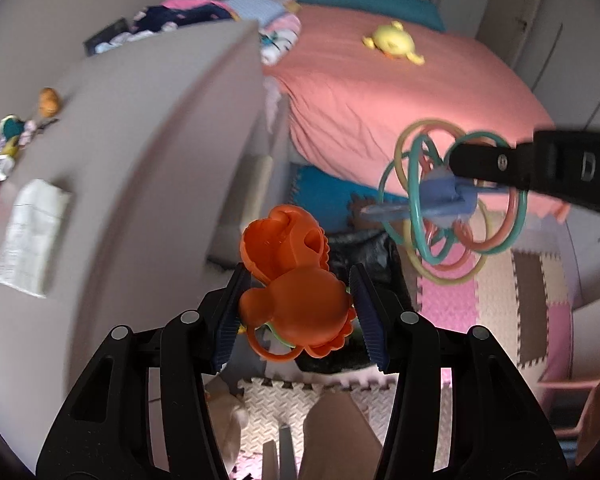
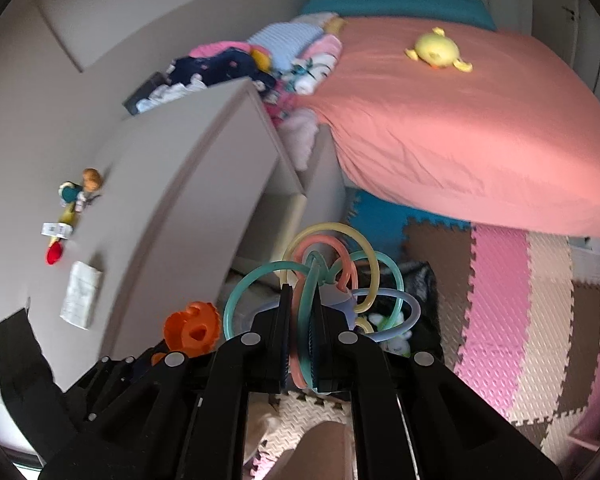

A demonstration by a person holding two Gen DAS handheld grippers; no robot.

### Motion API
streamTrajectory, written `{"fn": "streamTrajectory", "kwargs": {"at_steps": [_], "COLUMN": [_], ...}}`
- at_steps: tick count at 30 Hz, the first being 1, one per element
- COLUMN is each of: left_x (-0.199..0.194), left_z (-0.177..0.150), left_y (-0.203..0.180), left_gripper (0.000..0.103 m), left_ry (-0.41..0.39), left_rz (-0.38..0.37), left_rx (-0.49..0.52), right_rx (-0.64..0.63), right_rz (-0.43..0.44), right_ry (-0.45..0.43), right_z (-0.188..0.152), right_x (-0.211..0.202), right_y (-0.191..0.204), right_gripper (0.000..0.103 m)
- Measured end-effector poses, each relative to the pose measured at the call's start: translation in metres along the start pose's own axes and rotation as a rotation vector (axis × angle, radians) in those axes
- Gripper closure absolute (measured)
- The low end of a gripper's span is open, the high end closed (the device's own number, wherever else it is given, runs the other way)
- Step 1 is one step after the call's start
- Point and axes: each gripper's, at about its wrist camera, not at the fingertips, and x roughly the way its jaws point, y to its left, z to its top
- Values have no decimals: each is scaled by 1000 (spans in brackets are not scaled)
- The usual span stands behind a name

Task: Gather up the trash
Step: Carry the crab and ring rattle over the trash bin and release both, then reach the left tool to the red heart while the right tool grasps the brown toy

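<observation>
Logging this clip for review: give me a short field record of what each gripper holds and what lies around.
left gripper: shut on orange toy
right gripper: shut on ring rattle, fingers pinching its loops
below grippers: dark bag, opening unclear
bed: pink sheet, yellow plush on top
dresser top: folded paper, small toys
floor: foam puzzle mat

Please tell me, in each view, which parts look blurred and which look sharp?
Left wrist view: the grey cabinet and the ring toy are smeared, while the orange toy in the left tongs is sharp. Right wrist view: the cabinet is again smeared; the right tongs are crisp; fisheye bends the pink bed.
</observation>
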Motion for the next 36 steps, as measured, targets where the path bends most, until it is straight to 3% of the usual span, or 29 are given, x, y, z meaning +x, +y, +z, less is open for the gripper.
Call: {"fn": "streamTrajectory", "kwargs": {"at_steps": [1,2,3,4,7,15,28,36], "left_x": [5,8,10,8,6,6,-15,-35], "left_z": [-1,-1,-1,-2,-4,0,2,4], "left_y": [-4,-7,-11,-12,-15,0,13,44], "left_gripper": [48,24,7,6,6,6,6,6], "left_ry": [17,32,35,9,-32,-4,-45,-87], "left_rz": [-17,-24,-12,-2,49,11,-10,10], "left_rx": [8,14,18,20,44,-26,-41,-93], "right_rx": [3,16,36,68,98,108,78,21], "right_rz": [-14,-50,-69,-87,-116,-71,-45,7], "right_ry": [25,61,65,30,5,12,-5,-33], "right_z": [1,3,5,5,6,5,11,16], "right_x": [5,11,12,9,6,6,0,-6], "right_y": [-4,-9,-13,-19,-26,-22,6,43], "right_gripper": [70,52,17,11,11,11,11,11]}}
